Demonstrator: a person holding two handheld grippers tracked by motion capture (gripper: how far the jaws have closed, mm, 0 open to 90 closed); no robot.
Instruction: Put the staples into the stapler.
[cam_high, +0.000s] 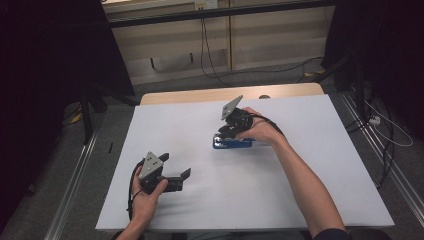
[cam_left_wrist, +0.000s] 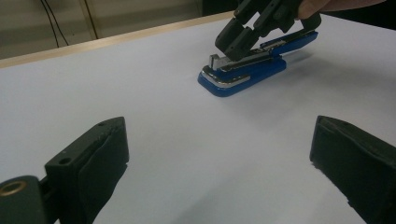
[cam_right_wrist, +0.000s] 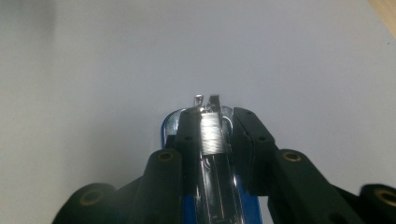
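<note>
Stapler: I am seeing the blue stapler (cam_high: 231, 143) lying flat on the white bench (cam_high: 310, 165), a little past its middle and toward my right side; its chrome nose is pointing to my left in the high view.
Stapler top: the silver staple channel (cam_right_wrist: 211, 135) is showing between the jaws in the right gripper view, with the blue body under it.
Right tongs: I am holding the right tongs (cam_high: 224, 131) down over the stapler's front part; the jaws are pressing in on either side of the metal channel, pinching the stapler.
Right hand: my right hand (cam_high: 260, 129) is wrapping the tool just beyond the stapler, forearm reaching in from the lower right.
Left tongs: the left tongs (cam_high: 175, 165) are sitting well apart from the stapler, near the front left of the bench; the jaws are spread wide with bare bench between them.
Left hand: my left hand (cam_high: 146, 196) is gripping the tool low at the bench's near edge.
Surroundings: a wooden strip (cam_high: 200, 94) is running along the far edge of the bench.
</note>
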